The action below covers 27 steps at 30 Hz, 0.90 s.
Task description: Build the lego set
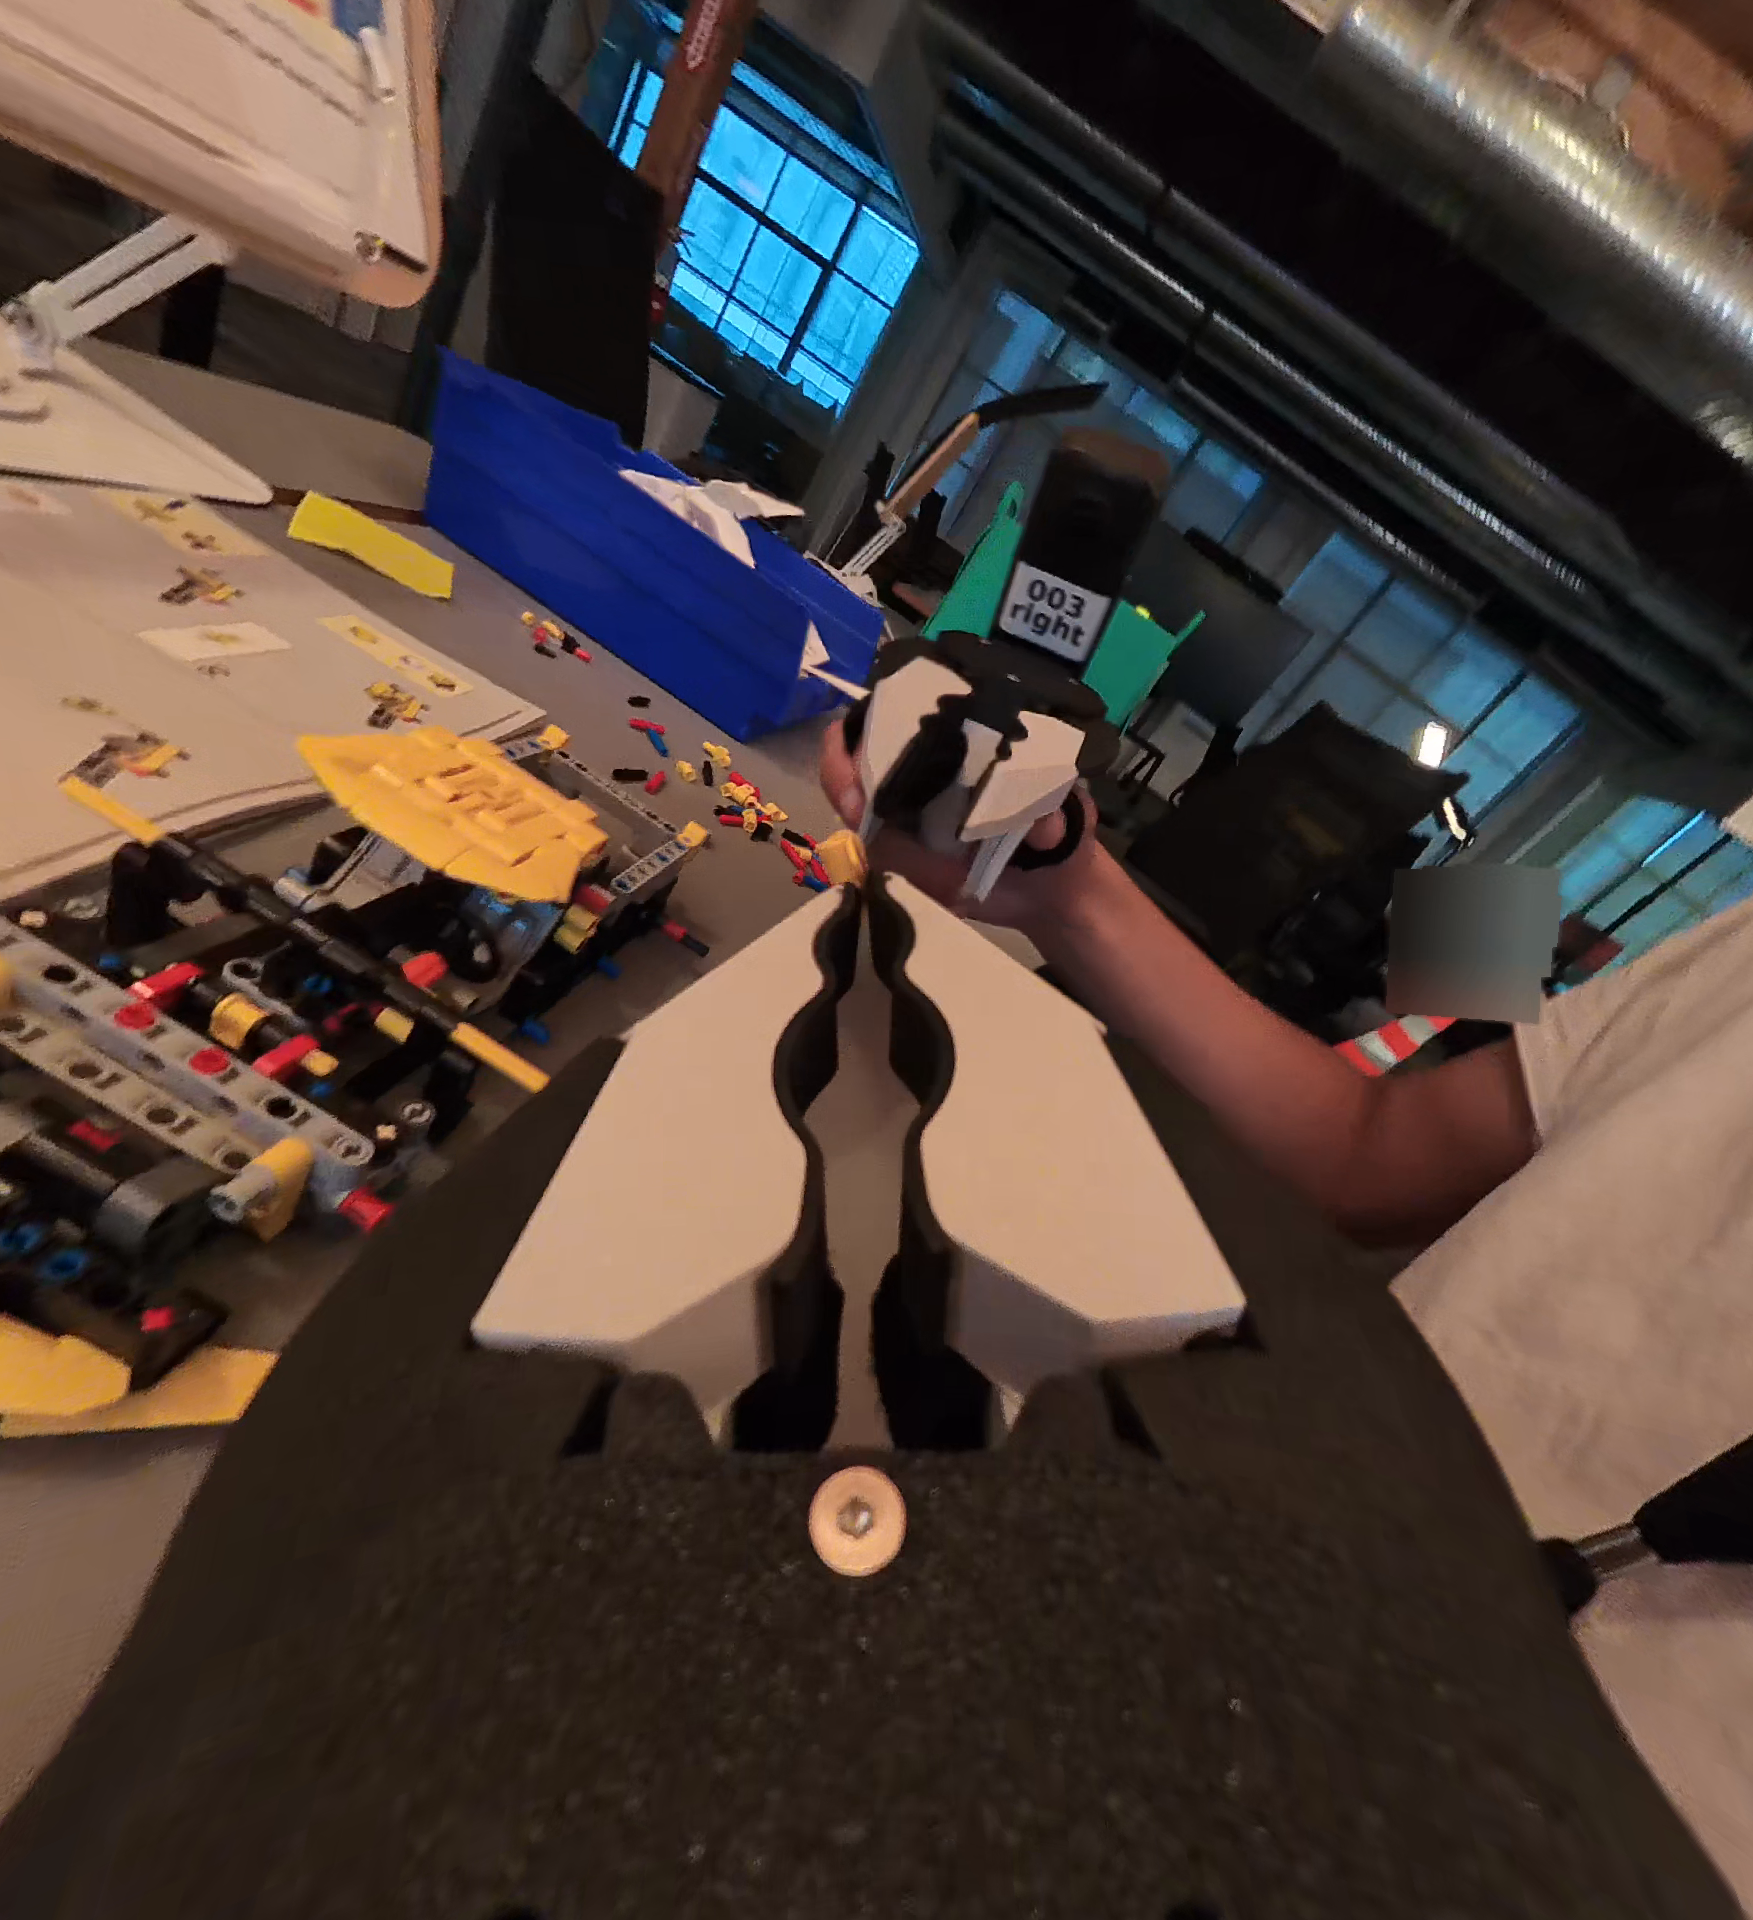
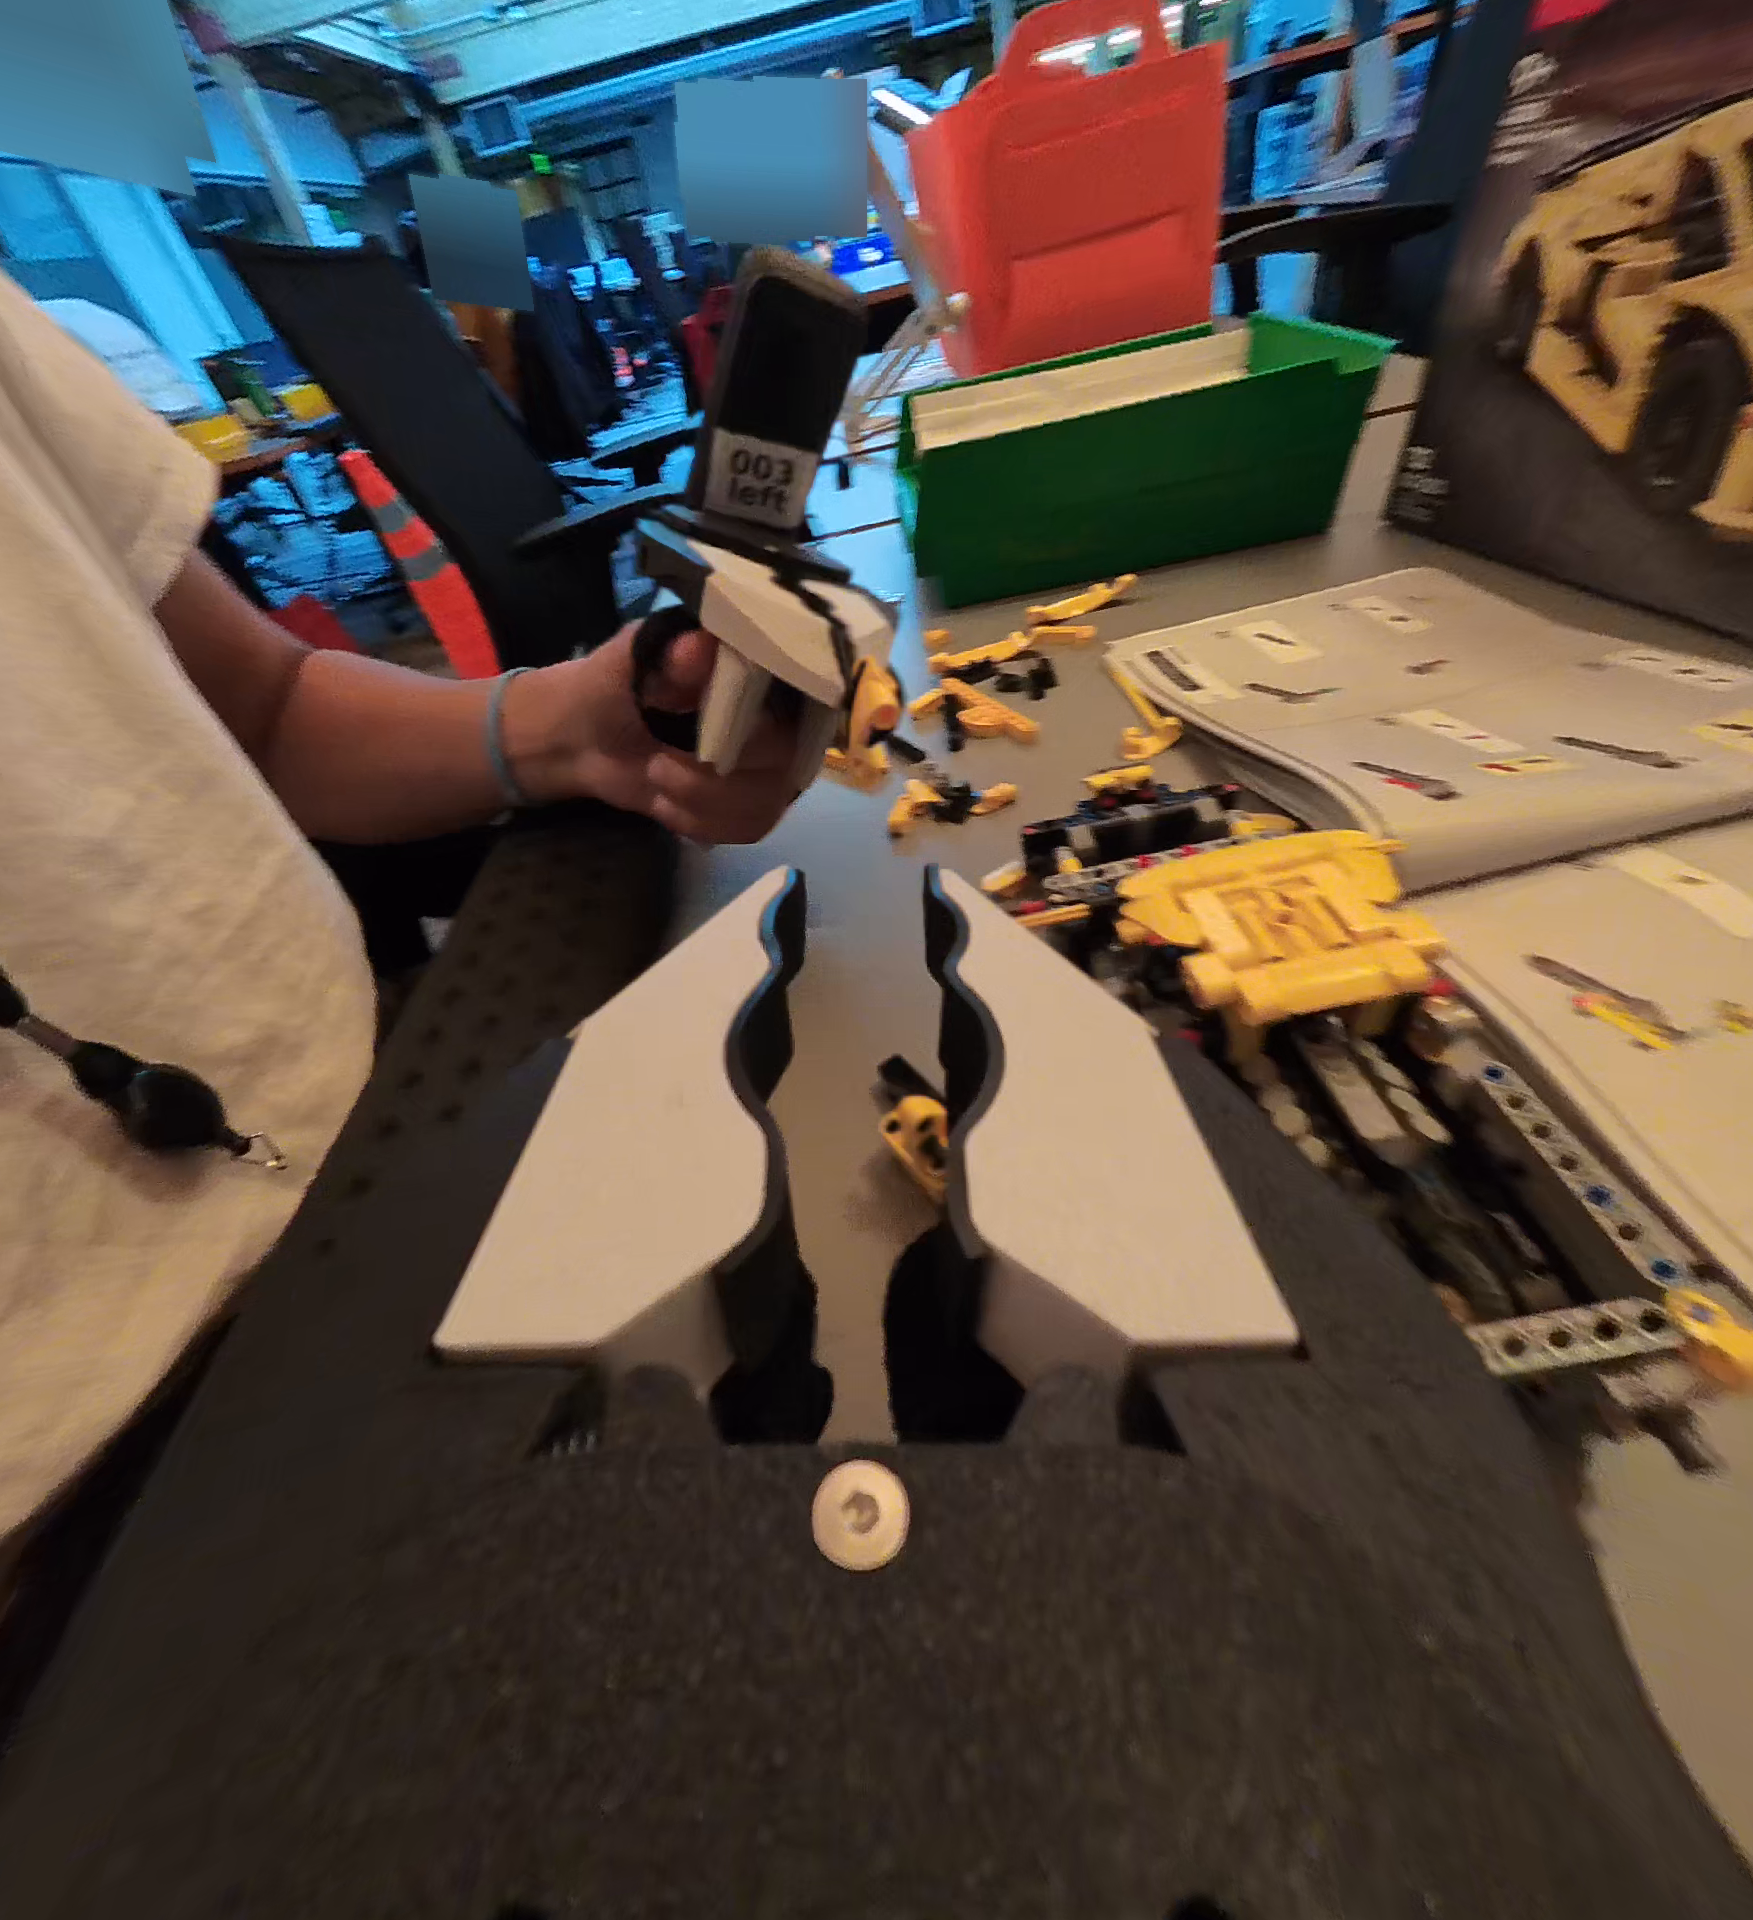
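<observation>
My left gripper [image 1: 856, 883] is shut on a small yellow lego piece [image 1: 839, 858] that sticks out past its tips. The right wrist view shows the same gripper [image 2: 856, 675] raised above the table with the yellow piece [image 2: 870, 709] pinched in it. My right gripper [image 2: 864, 894] is open above the table. A small yellow and black piece [image 2: 916, 1132] shows between its fingers, close to the right finger, and the left pad is clear of it. The right gripper also shows in the left wrist view [image 1: 965, 800], just beyond my left tips. The partly built yellow and black car [image 1: 228, 987] [image 2: 1287, 935] lies on the table.
Loose small pieces [image 1: 737, 800] [image 2: 986, 707] are scattered on the grey table [image 2: 851, 997]. Open instruction booklets [image 1: 176, 644] [image 2: 1474, 717] lie beside the car. A blue bin [image 1: 643, 582], a green bin [image 2: 1111, 468], the set's box [image 2: 1661, 312] and an orange bag [image 2: 1069, 197] stand behind. The gap from one gripper's tips to the other's is roughly 7 cm.
</observation>
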Motion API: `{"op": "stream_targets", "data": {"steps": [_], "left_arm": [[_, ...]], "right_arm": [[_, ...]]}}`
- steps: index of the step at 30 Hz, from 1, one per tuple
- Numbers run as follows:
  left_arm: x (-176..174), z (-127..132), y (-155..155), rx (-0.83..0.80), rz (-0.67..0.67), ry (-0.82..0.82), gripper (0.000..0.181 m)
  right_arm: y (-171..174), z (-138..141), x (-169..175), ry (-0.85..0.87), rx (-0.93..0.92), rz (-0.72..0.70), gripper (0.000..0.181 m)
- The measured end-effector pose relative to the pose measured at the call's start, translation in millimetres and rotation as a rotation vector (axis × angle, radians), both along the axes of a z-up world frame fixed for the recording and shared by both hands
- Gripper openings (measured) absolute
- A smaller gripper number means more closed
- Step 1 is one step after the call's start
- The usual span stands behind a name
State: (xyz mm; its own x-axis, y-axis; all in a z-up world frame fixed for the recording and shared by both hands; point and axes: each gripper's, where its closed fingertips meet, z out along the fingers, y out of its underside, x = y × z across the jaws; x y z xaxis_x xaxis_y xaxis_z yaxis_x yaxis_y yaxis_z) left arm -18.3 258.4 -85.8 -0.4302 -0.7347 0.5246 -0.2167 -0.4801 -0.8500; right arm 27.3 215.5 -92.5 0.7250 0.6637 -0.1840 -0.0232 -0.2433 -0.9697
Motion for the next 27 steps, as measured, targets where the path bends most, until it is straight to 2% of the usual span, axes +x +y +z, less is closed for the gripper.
{"op": "stream_targets", "data": {"steps": [3,5,7,12,16,23,25,27], "left_arm": [[1.4,-3.6,7.0,-0.042,0.014,0.024,0.001],[2.5,-8.0,7.7,0.000,0.030,0.039,0.001],[4.3,-15.8,4.1,0.079,0.038,0.067,0.001],[6.8,-34.9,-20.8,0.304,-0.010,0.113,0.001],[7.8,-39.5,-27.8,0.341,-0.036,0.122,0.001],[6.5,-34.8,-31.9,0.273,-0.081,0.106,0.001],[3.2,-22.6,-30.1,0.150,-0.111,0.073,0.001],[-1.1,-3.4,-20.5,-0.039,-0.134,0.017,0.001]], "right_arm": [[1.7,-0.4,13.9,-0.027,0.008,-0.065,0.025],[2.4,-6.9,15.5,-0.061,-0.011,-0.074,0.027],[1.5,-22.6,11.3,-0.124,-0.065,-0.055,0.031],[-4.6,-71.4,-5.4,-0.409,-0.158,0.020,0.043],[-1.7,-93.3,-7.9,-0.516,-0.199,0.036,0.042],[4.4,-90.4,-7.6,-0.542,-0.116,0.049,0.025],[6.1,-87.6,-10.5,-0.521,-0.096,0.060,0.021],[9.5,-88.9,-8.6,-0.530,-0.091,0.051,0.013]]}}
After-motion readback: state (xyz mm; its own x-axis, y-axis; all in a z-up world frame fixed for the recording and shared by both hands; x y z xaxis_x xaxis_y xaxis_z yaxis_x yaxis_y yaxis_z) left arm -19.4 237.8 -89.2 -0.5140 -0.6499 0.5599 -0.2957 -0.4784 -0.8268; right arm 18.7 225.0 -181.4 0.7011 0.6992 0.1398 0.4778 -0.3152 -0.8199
